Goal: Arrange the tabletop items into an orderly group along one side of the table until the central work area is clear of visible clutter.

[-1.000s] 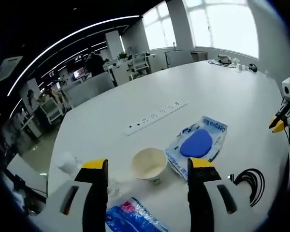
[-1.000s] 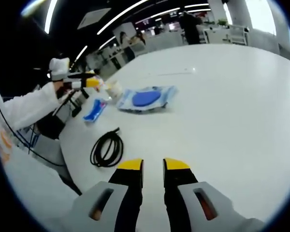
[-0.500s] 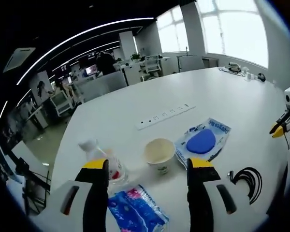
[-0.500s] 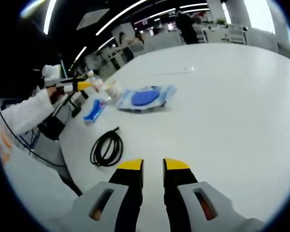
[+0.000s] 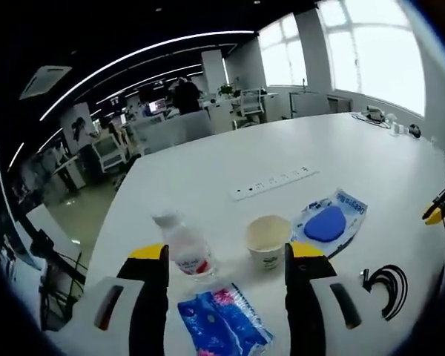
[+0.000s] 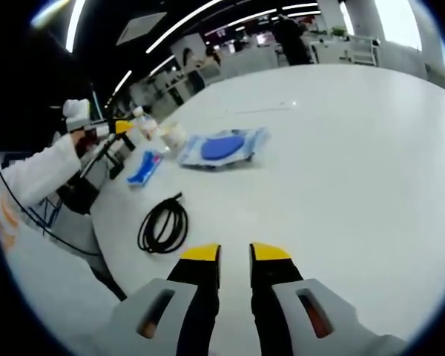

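Between the wide-spread jaws of the left hand-held gripper (image 5: 225, 256), a blue packet (image 5: 221, 324) lies on the white table (image 5: 230, 163). Just beyond it stand a small water bottle (image 5: 184, 246) and a paper cup (image 5: 268, 239), close together. Right of the cup lies a clear pouch with a blue pad (image 5: 329, 220); a coiled black cable (image 5: 388, 282) lies nearer. The right hand-held gripper (image 6: 234, 254) hovers above bare table, jaws narrow and holding nothing, the cable ahead to its left.

Open-plan office: desks (image 5: 167, 130), monitors (image 5: 107, 148)
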`<state>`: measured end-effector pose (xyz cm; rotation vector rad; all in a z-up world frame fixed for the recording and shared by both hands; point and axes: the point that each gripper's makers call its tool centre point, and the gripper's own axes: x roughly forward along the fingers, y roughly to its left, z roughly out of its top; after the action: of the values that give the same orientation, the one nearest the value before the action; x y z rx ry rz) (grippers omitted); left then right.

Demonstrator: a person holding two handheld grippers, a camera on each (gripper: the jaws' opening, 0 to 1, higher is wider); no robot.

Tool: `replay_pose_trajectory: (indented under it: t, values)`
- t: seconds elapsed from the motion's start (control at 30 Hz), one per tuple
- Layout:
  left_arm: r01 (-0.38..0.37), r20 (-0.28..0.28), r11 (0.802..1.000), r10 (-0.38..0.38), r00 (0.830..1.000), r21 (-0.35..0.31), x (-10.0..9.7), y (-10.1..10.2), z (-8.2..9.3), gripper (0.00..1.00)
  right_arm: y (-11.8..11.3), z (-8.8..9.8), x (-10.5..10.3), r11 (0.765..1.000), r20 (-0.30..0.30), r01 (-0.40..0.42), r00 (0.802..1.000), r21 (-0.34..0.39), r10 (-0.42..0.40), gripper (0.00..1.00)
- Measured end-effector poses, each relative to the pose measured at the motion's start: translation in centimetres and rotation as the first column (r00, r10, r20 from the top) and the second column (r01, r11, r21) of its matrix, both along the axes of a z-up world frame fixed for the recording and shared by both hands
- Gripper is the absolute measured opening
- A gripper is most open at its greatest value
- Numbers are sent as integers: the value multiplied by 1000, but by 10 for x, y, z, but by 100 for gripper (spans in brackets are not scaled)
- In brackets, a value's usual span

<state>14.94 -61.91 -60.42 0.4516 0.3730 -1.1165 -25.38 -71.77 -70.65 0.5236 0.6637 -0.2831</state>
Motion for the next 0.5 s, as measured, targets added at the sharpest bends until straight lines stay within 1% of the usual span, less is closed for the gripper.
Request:
replay_pose_trajectory:
  t: [0.03,0.07,0.13,0.17,0.23,0.3,0.43,0.5]
  values:
    - [-4,0,1000,4,1000,0,2,0,0,63,-1,0,0,1000,0,1,1000,1,-1,13]
    - [-19,-1,1000,19,1000,-3,9,-1,1,62,-1,0,-1,1000,-1,1,1000,0,-1,13]
    - [-52,-13,998,52,999,-26,19,-2,4,61,-1,0,-1,1000,-2,4,1000,0,-4,12]
    - [-89,-38,994,87,995,-57,25,-2,6,60,-1,-1,-1,1000,-2,5,1000,0,-5,12]
    - [-152,-71,984,146,987,-89,35,-1,6,58,-3,-1,-2,1000,-3,11,1000,1,-11,12]
    - [-193,-102,975,182,978,-113,43,-2,5,56,-3,-1,-2,1000,-4,14,1000,2,-14,12]
    - [-192,-96,975,182,979,-107,49,-9,1,48,-4,-2,-2,1000,-7,16,1000,5,-16,12]
    - [-189,-87,977,180,980,-103,51,-11,1,45,-4,-2,-1,1000,-10,13,1000,7,-13,12]
